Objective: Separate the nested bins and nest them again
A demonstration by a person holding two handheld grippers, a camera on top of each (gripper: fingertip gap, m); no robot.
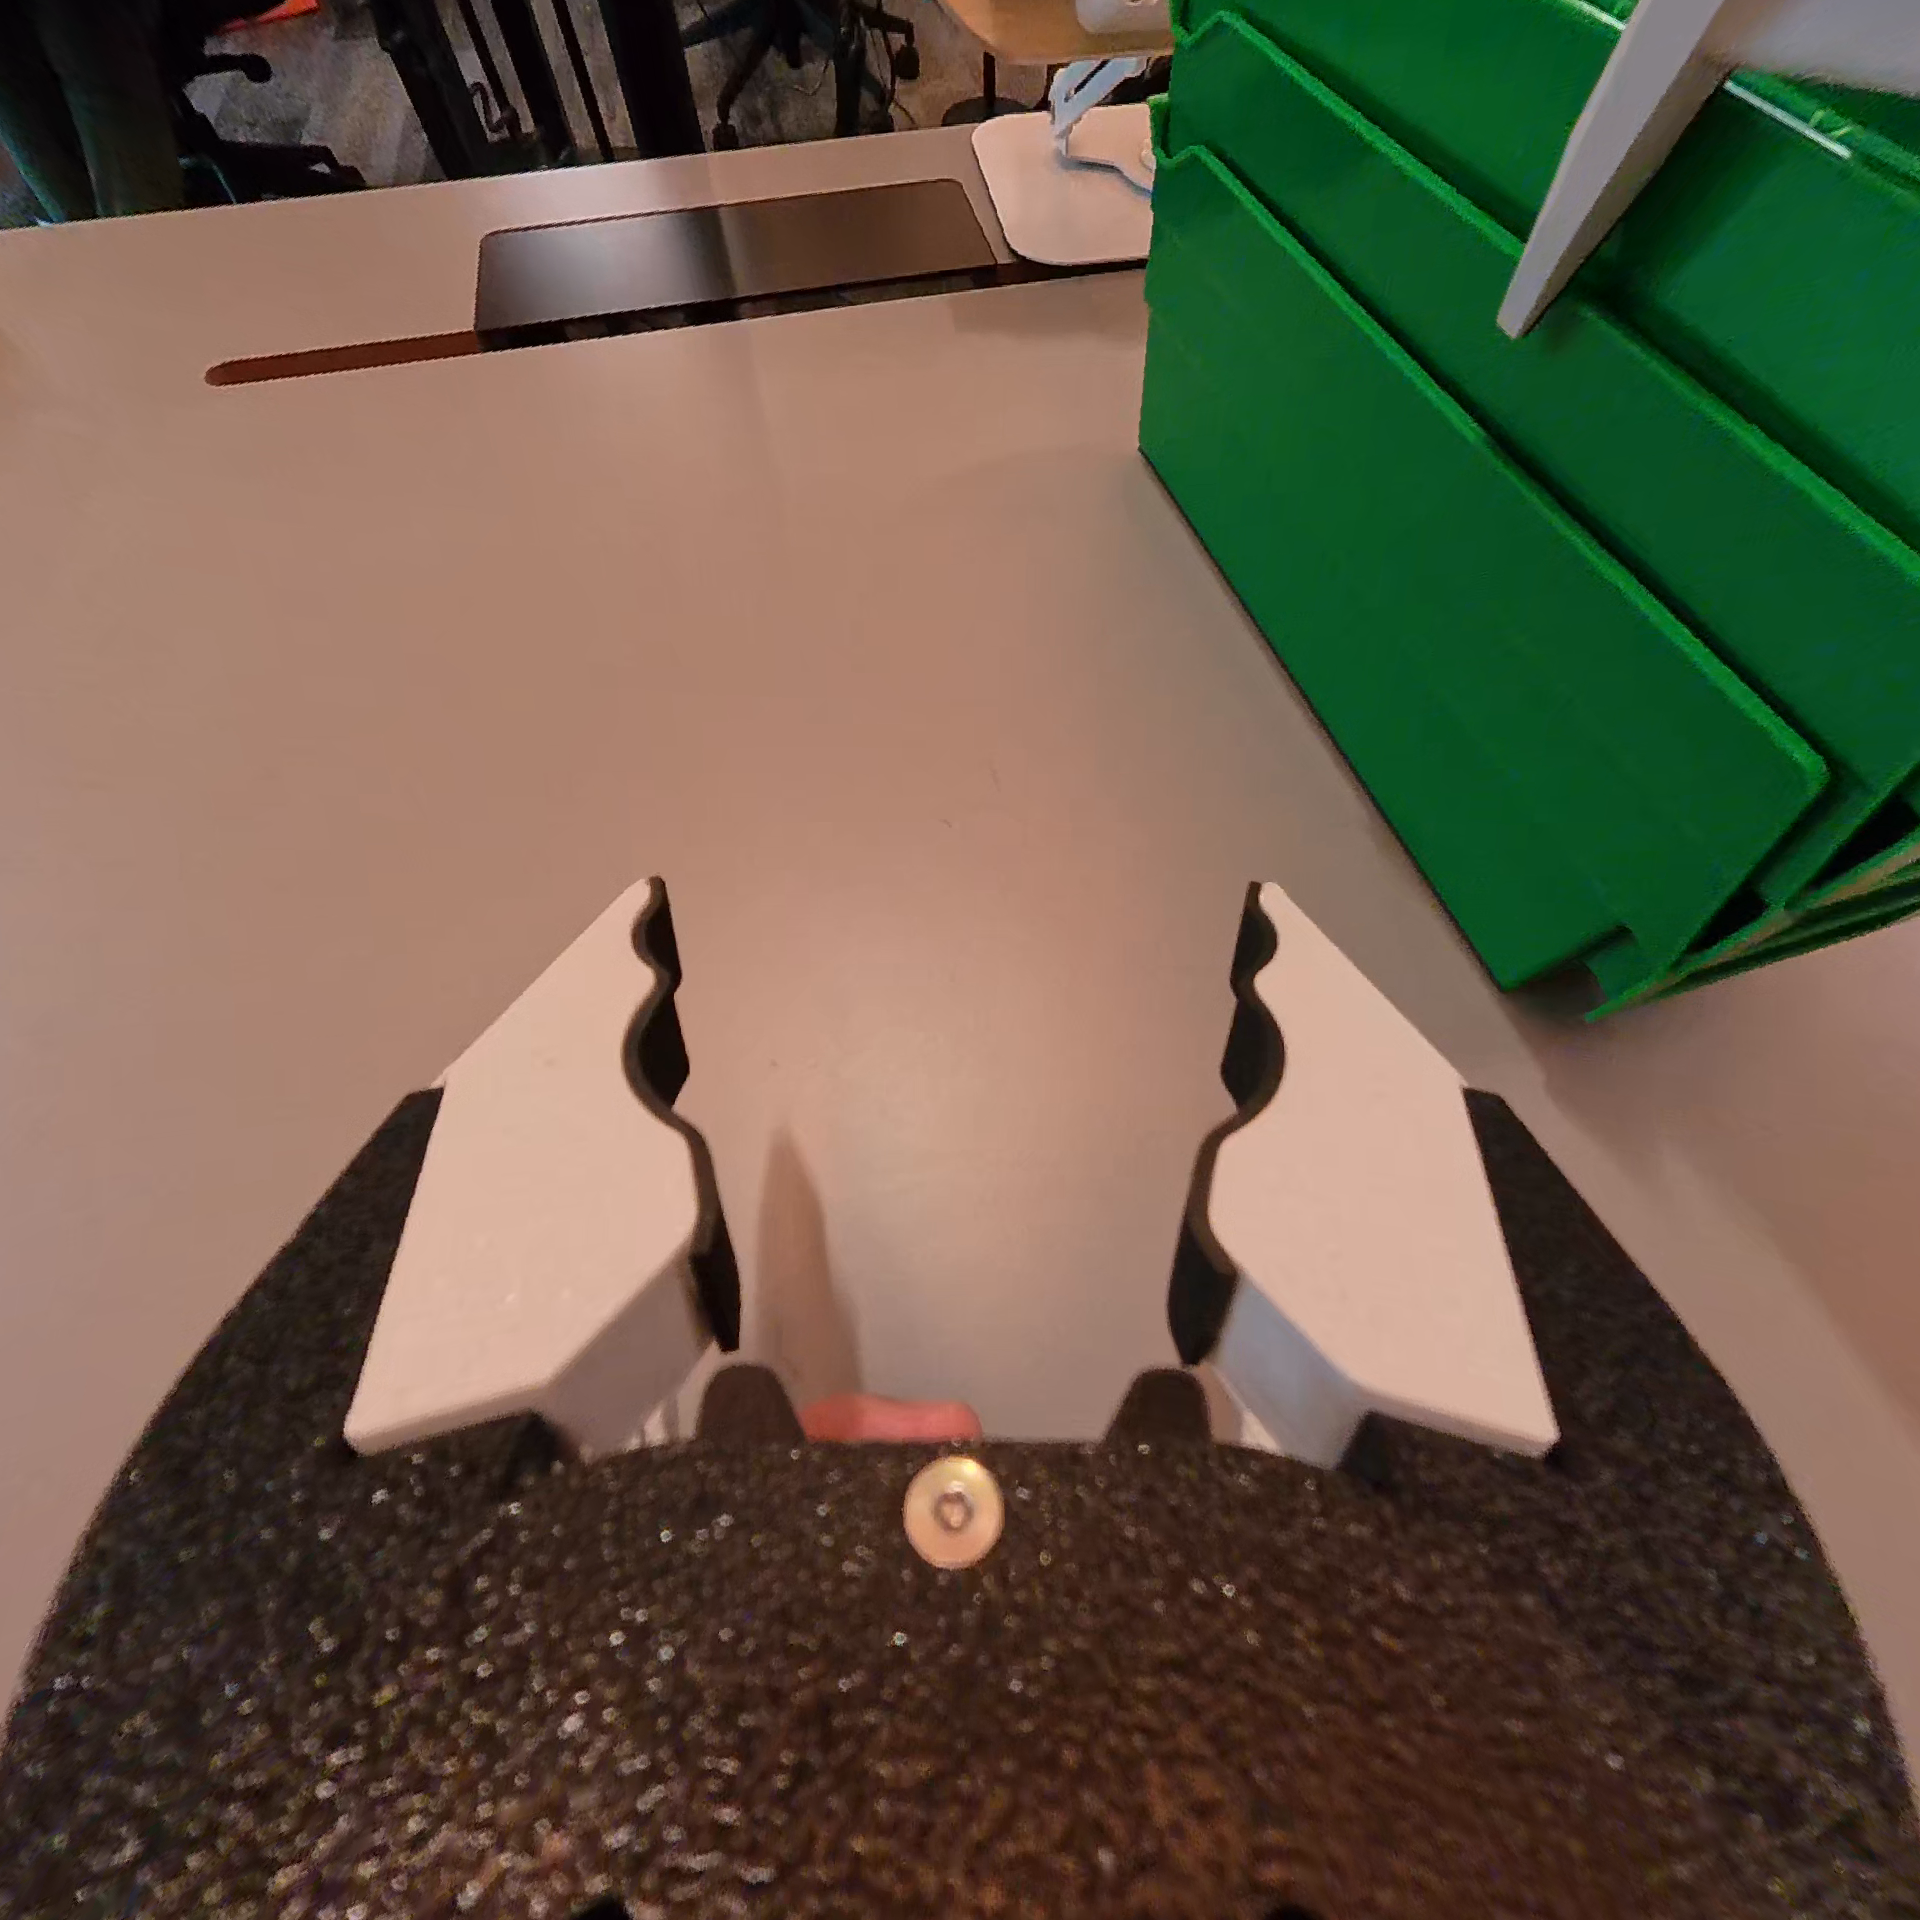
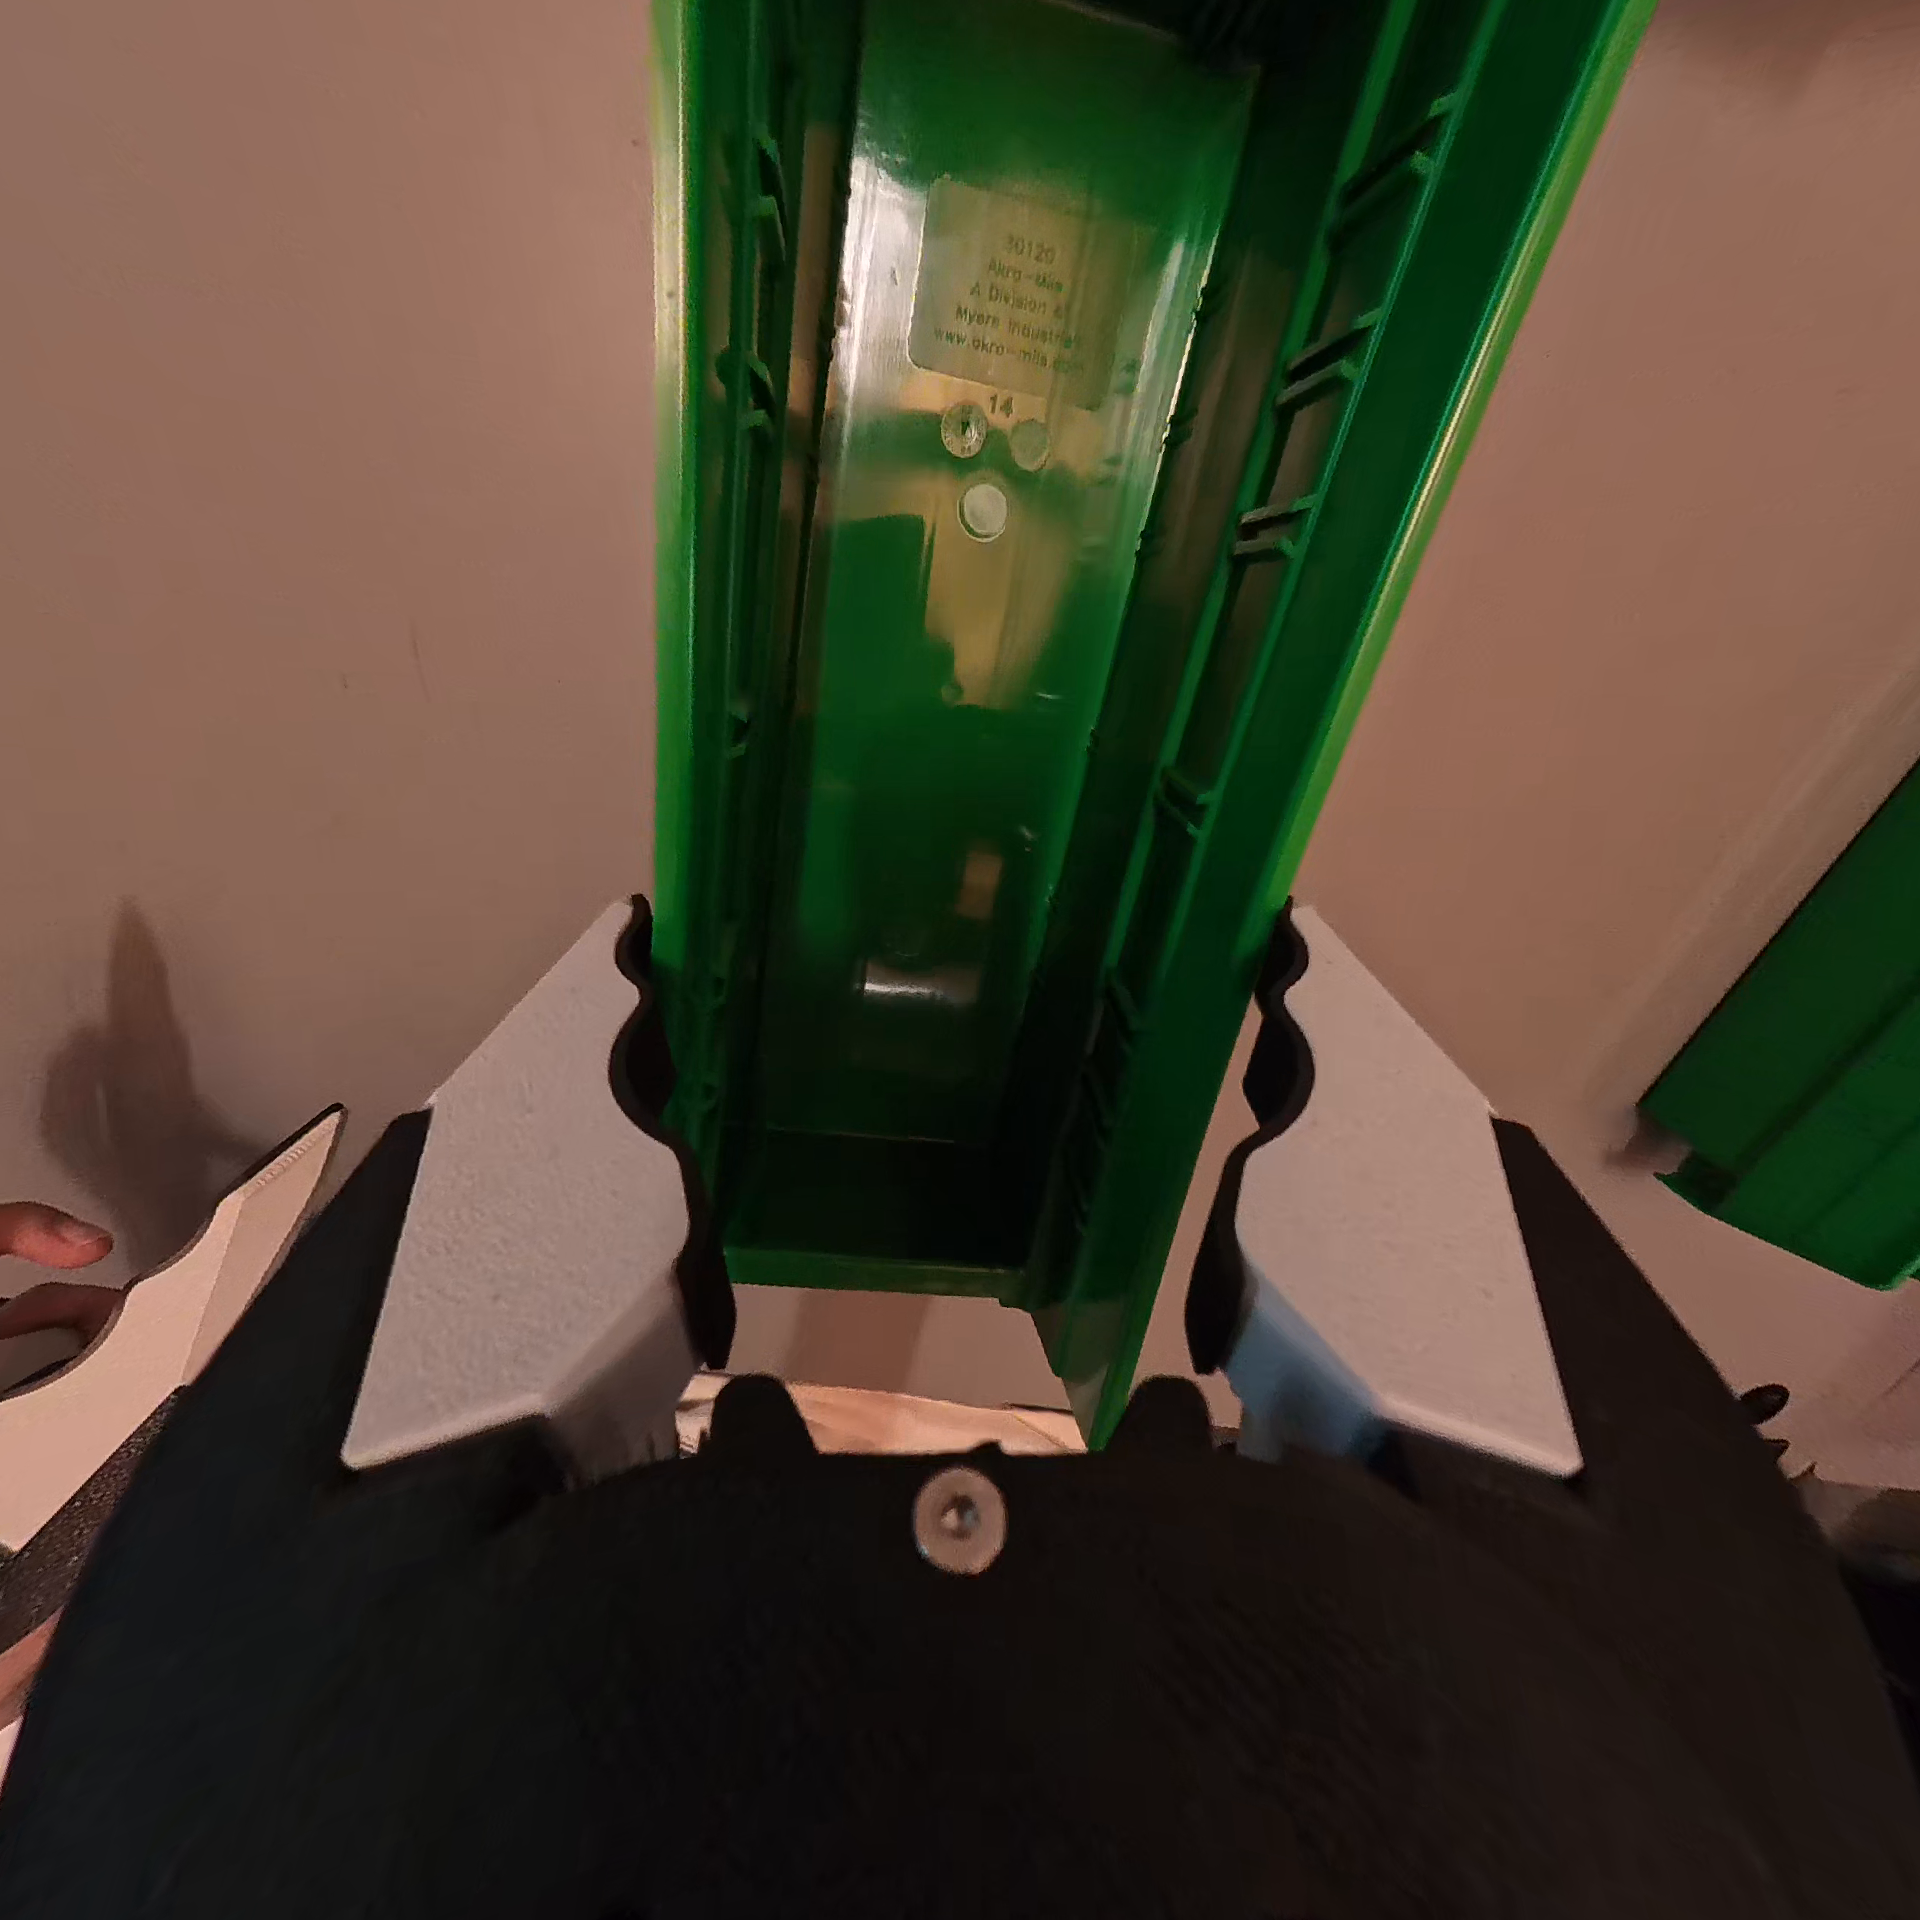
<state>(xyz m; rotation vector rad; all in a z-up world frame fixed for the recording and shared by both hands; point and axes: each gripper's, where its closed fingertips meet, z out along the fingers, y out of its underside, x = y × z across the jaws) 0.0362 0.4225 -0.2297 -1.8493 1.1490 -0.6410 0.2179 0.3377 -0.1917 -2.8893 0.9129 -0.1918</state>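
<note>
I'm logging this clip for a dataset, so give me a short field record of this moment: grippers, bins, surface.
left gripper: open, empty, above the beige table
right gripper: fingers either side of a long green plastic bin; grip contact unclear
bin in right gripper: open side toward camera, empty
nested green plastic bins: stacked together on the table, right of the left gripper
separate green bin: at right edge, partly visible

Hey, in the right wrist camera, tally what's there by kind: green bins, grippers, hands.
Green bins: 2, gripped bin and loose bin at right
Grippers: 2, right gripper, left gripper
Hands: 1, hand
Total: 5
</note>
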